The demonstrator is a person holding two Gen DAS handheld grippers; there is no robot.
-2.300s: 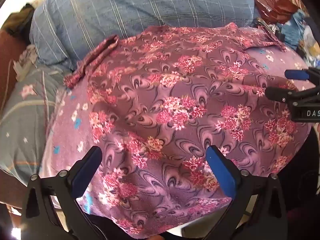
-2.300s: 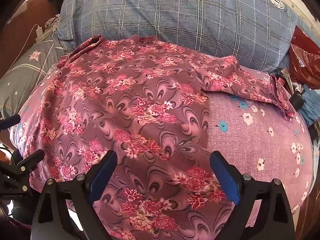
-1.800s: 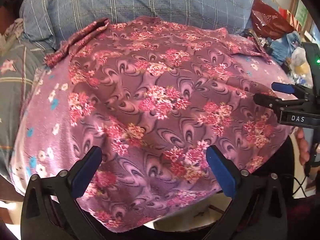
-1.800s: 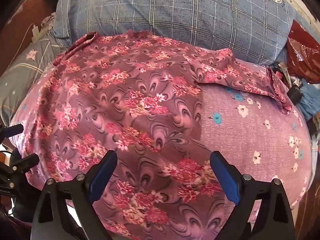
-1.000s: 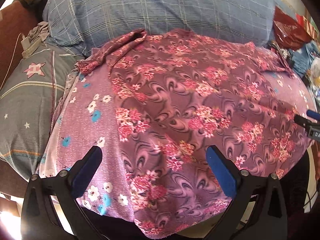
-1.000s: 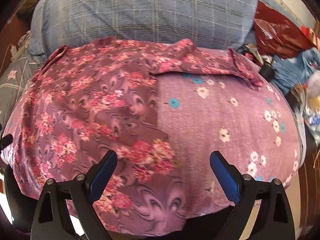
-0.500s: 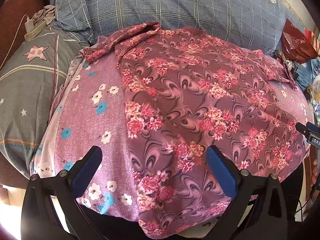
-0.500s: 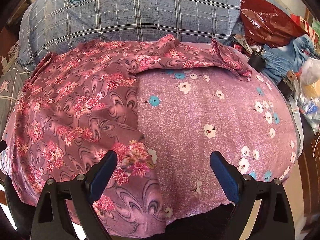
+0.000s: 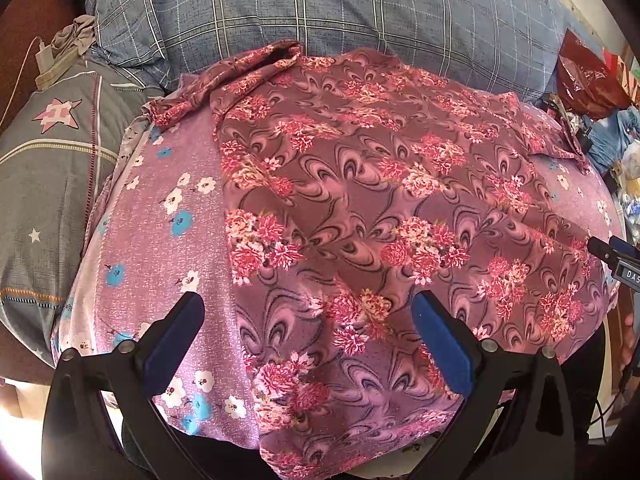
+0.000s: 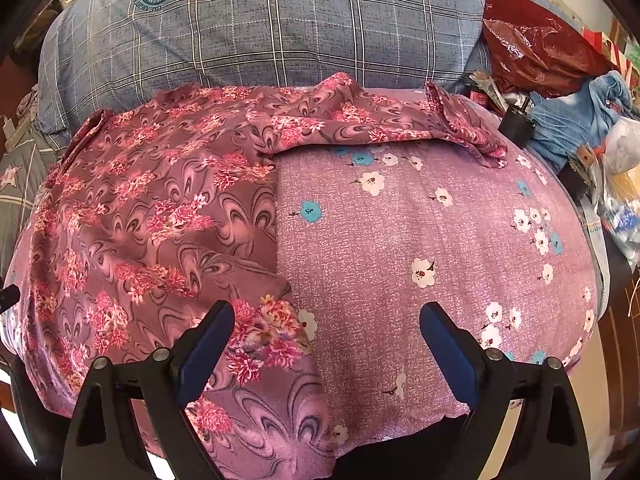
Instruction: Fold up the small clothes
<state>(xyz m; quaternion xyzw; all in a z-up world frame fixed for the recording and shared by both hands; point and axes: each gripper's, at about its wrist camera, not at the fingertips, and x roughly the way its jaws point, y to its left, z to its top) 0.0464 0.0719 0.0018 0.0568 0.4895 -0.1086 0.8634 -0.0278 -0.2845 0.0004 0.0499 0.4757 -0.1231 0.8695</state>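
A maroon floral garment [image 9: 360, 208] lies spread flat over a pink flowered cloth [image 9: 160, 240] on a bed; its bottom hem hangs over the near edge. In the right wrist view the garment [image 10: 152, 220] covers the left half and one sleeve [image 10: 380, 124] stretches right across the pink cloth [image 10: 440, 240]. My left gripper [image 9: 308, 336] is open and empty above the garment's lower left edge. My right gripper [image 10: 326, 344] is open and empty above the garment's lower right edge. The right gripper's tip [image 9: 612, 252] shows at the left view's right edge.
A blue plaid pillow [image 9: 320, 8] lies behind the garment. A grey star-patterned pillow [image 9: 48, 168] is at the left. A dark red plastic bag [image 10: 536, 52], blue denim [image 10: 576, 116] and other clutter sit at the right.
Both grippers have drawn apart, the left one leftward and the right one rightward, so more pink cloth shows on each side. Both stay open; the garment has not moved.
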